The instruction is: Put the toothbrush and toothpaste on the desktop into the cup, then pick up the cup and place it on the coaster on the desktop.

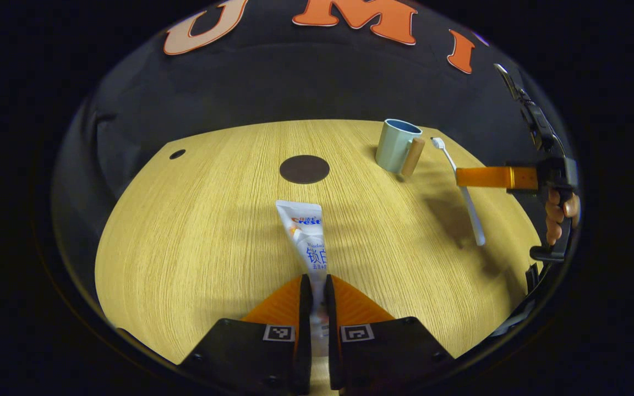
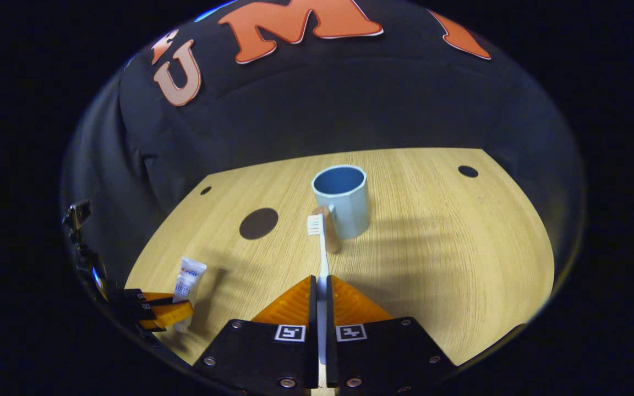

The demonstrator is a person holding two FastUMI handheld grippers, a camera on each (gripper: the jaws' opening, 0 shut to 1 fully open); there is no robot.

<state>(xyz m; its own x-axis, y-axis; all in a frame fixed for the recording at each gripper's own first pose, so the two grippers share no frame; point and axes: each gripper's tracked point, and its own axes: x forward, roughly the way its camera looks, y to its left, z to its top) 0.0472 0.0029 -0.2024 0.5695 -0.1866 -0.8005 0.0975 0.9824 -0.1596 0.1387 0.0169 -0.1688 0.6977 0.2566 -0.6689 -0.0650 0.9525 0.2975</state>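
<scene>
Your left gripper (image 1: 317, 286) squeezes the toothpaste tube (image 1: 307, 234) between both fingers. Your right gripper (image 2: 321, 286) pinches the white toothbrush (image 2: 321, 247), and its bristles point at the blue cup (image 2: 344, 203). The cup stands on the wooden desktop (image 2: 432, 264). The dark round coaster (image 2: 258, 223) lies near it.

Desktop (image 1: 196, 231): light wood-grain surface, grain running front to back, far edge straight with cut corners; small dark round holes (image 2: 468, 171) near its far corners. Backdrop: black cloth wall (image 2: 350, 104) hanging in soft folds directly behind the desk's far edge, dark surroundings beyond it. Lighting: from above and in front, surface evenly bright, with several soft parallel shadow bands (image 1: 383, 220) lying across the wood.
</scene>
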